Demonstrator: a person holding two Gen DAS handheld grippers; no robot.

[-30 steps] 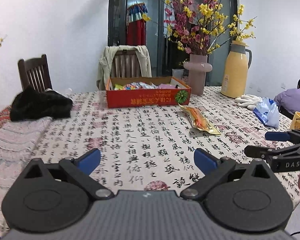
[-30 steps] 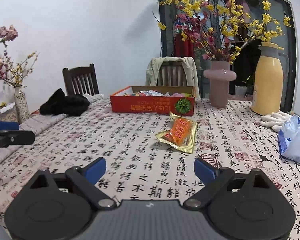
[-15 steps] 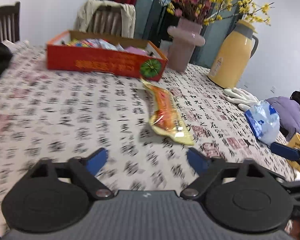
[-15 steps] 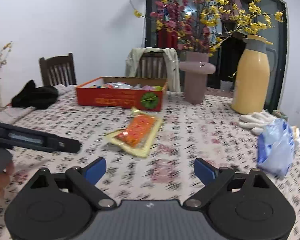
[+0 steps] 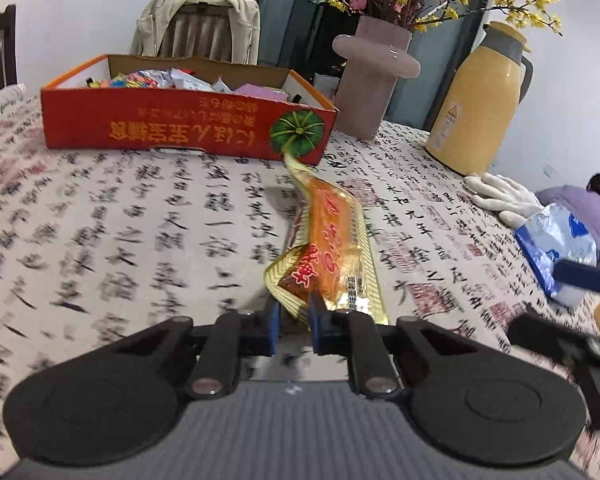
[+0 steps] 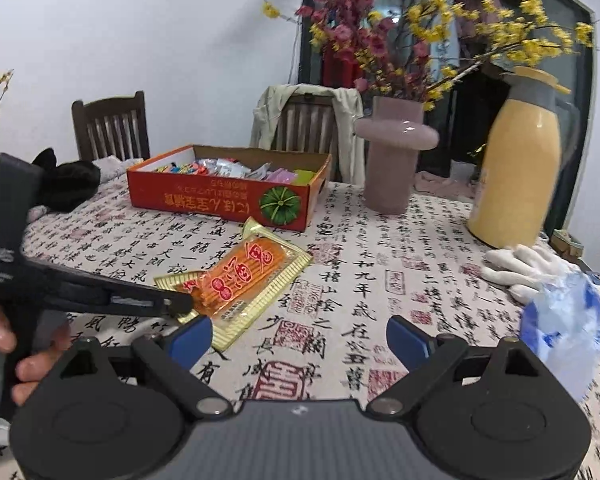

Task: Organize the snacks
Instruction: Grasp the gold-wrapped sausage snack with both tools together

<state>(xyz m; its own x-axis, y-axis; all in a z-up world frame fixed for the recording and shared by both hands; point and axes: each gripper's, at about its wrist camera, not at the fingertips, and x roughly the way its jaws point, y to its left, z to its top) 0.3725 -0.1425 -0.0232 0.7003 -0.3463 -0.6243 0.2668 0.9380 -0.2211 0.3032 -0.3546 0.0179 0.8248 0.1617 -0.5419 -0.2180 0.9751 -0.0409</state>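
Note:
An orange snack packet with a gold border [image 5: 332, 244] lies on the calligraphy tablecloth in front of a red cardboard box [image 5: 180, 128] that holds several snacks. My left gripper [image 5: 294, 330] is shut on the packet's near corner. In the right wrist view the left gripper [image 6: 176, 304] pinches the packet [image 6: 240, 276] from the left, with the red box [image 6: 220, 200] behind it. My right gripper [image 6: 300, 340] is open and empty, above the cloth just right of the packet. A blue-and-white snack bag [image 6: 568, 328] lies at the right.
A pink vase with flowers [image 6: 396, 160] and a yellow thermos jug [image 6: 520, 168] stand behind and right of the box. White gloves [image 6: 520, 268] lie near the blue bag. Chairs [image 6: 112, 128] stand at the far edge; black cloth [image 6: 72, 184] lies at the left.
My left gripper moved forward to the orange packet and shut on its near corner. My right gripper moved closer and to the right, still open.

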